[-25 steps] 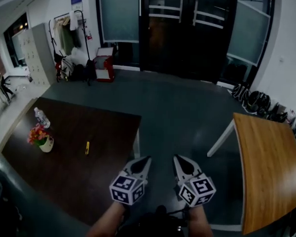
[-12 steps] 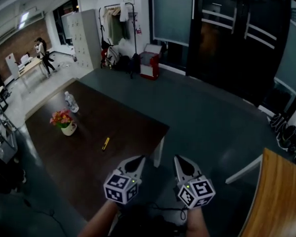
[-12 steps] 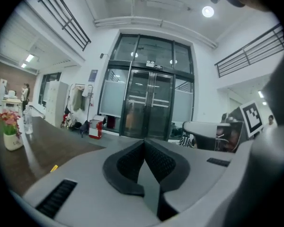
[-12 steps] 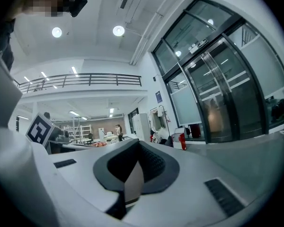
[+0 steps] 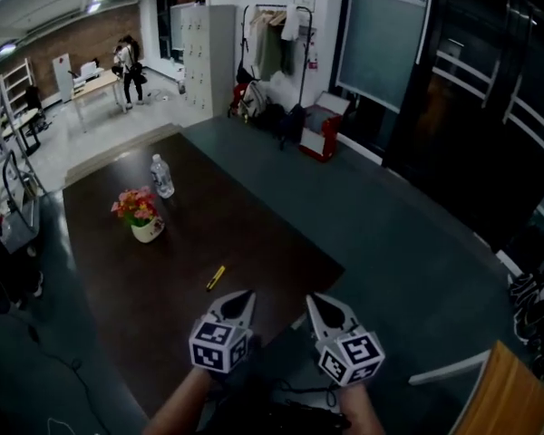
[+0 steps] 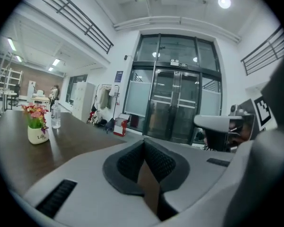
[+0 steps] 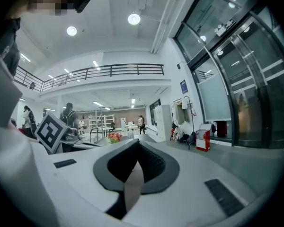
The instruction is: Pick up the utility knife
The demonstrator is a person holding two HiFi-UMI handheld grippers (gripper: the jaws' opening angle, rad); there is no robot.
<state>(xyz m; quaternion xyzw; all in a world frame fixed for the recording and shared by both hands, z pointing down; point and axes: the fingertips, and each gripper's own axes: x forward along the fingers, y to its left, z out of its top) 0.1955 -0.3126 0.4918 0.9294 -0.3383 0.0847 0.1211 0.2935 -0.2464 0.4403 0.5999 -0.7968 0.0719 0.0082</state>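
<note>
Closing in on the knife, both hands empty.
The yellow utility knife [image 5: 216, 277] lies on the dark table [image 5: 118, 279], just beyond the left gripper [image 5: 238, 295]. It and the right gripper [image 5: 315, 300] are clenched on nothing; arriving closed could shove the knife away.

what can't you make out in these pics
utility knife: head view, too small to show whether the blade is out.
water bottle: head view, label too small to read.
flower pot: left gripper view, print blurred.
wooden table: head view, cut off by the lower right corner.
</note>
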